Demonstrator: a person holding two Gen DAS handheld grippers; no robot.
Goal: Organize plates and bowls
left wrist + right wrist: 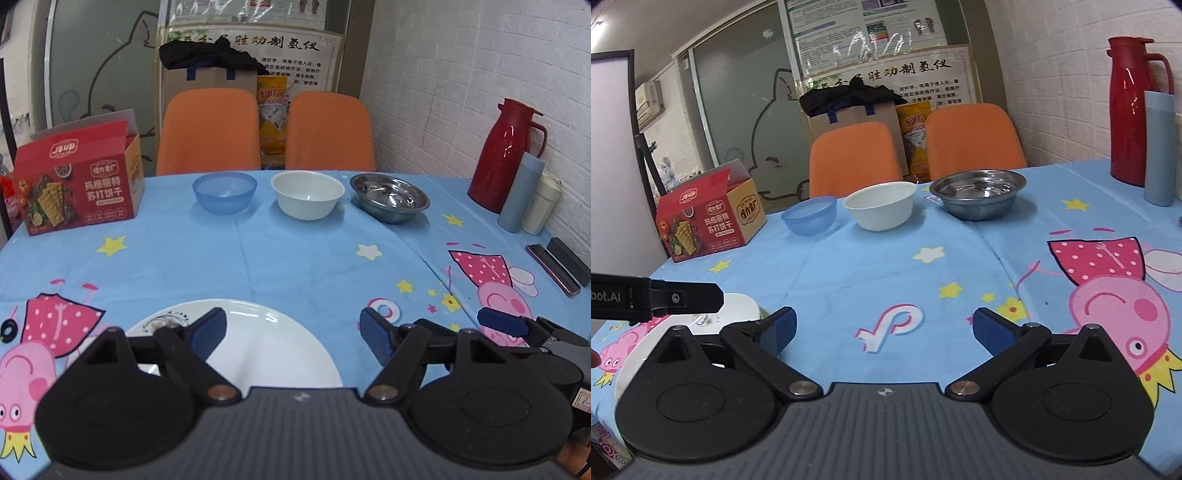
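A white plate (266,350) lies flat on the near part of the blue cartoon tablecloth (295,258). My left gripper (291,332) hovers over it, open, with its pads apart and the plate's right half below the gap. Three bowls stand in a row at the far side: a blue plastic bowl (224,192), a white bowl (307,195) and a steel bowl (389,197). My right gripper (886,328) is open over bare cloth, holding nothing. In its view the plate (742,304) lies at the left under the left gripper's black side (683,297).
A red cracker box (79,184) stands at the far left. A red thermos jug (506,155), a blue bottle (521,192) and a cream cup (541,206) stand by the brick wall on the right. Two dark cases (557,264) lie near the right edge. Two orange chairs (208,133) stand behind the table.
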